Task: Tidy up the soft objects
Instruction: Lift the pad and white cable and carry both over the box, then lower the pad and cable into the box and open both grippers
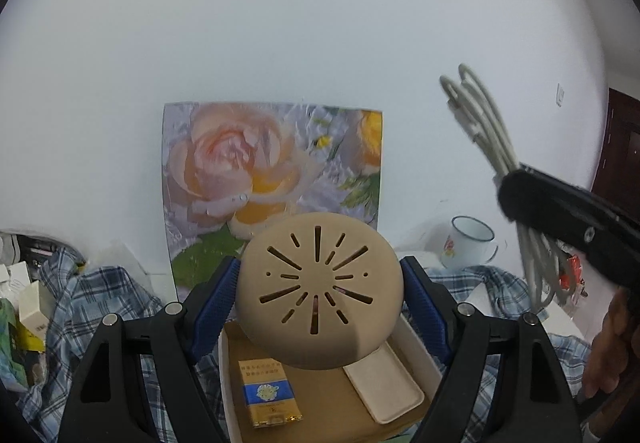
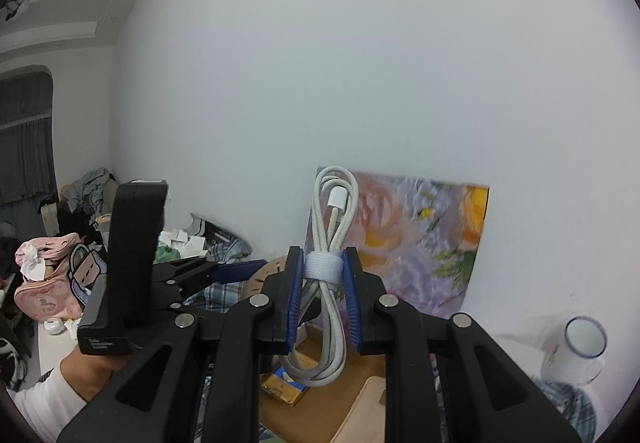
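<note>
A round beige slotted pad [image 1: 318, 283] is held up between the blue pads of my left gripper [image 1: 318, 271], which is shut on its edges. Below it lies an open white box [image 1: 418, 345] with a brown floor, holding a yellow and blue packet [image 1: 270, 393] and a beige tray [image 1: 384, 389]. My right gripper [image 2: 323, 263] is shut on a coiled white cable [image 2: 332, 203] at its white strap. The left wrist view shows that right gripper [image 1: 516, 195] at the right with the cable [image 1: 480, 115] sticking up. In the right wrist view the left gripper [image 2: 240, 269] and the pad's edge [image 2: 266, 275] are at left.
A flower picture [image 1: 272, 179] leans on the white wall behind the box. A white enamel mug [image 1: 468, 243] stands at the right. Plaid cloth [image 1: 100, 295] covers the surface, with small boxes [image 1: 34, 303] at the left. A pink bag [image 2: 44, 283] sits far left.
</note>
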{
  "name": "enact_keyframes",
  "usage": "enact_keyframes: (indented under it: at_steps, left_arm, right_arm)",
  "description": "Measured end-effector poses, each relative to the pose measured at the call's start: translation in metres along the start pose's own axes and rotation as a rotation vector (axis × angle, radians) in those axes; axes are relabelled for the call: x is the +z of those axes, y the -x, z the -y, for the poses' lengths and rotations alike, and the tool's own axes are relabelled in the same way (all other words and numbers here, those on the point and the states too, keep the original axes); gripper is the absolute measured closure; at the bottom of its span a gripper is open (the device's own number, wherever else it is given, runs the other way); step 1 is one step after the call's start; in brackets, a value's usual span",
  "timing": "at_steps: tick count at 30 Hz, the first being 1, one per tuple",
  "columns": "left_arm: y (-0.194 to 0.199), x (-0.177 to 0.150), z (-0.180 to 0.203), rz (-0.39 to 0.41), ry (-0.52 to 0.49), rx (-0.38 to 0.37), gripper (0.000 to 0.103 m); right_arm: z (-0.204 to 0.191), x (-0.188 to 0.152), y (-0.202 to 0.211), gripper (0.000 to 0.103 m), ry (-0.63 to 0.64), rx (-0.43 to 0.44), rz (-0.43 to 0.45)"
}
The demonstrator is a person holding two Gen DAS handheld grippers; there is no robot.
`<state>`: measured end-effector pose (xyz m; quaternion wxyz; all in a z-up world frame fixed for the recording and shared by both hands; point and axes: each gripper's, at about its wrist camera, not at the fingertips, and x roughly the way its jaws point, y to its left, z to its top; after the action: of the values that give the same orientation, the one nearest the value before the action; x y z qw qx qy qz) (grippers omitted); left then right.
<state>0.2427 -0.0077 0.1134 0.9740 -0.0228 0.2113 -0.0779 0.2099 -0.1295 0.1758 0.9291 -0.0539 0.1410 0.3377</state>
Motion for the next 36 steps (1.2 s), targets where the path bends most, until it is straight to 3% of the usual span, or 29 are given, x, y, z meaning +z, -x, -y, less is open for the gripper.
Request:
enact_keyframes:
  at_steps: [19, 28, 36]
  left_arm:
    - [-0.08, -0.054, -0.016, -0.188, 0.004, 0.008, 0.021]
    - [-0.112, -0.081, -0.017, -0.337, 0.086, -0.13, 0.021]
    - [-0.122, -0.09, -0.015, -0.384, 0.093, -0.124, 0.022]
  right_arm:
    - [0.051, -0.079, -0.088, 0.084, -0.16, -0.011, -0.215]
    - [0.056, -0.089, -0.101, 0.084, -0.179, -0.012, -0.257]
    - [0.06, -0.1, -0.111, 0.084, -0.203, -0.015, -0.309]
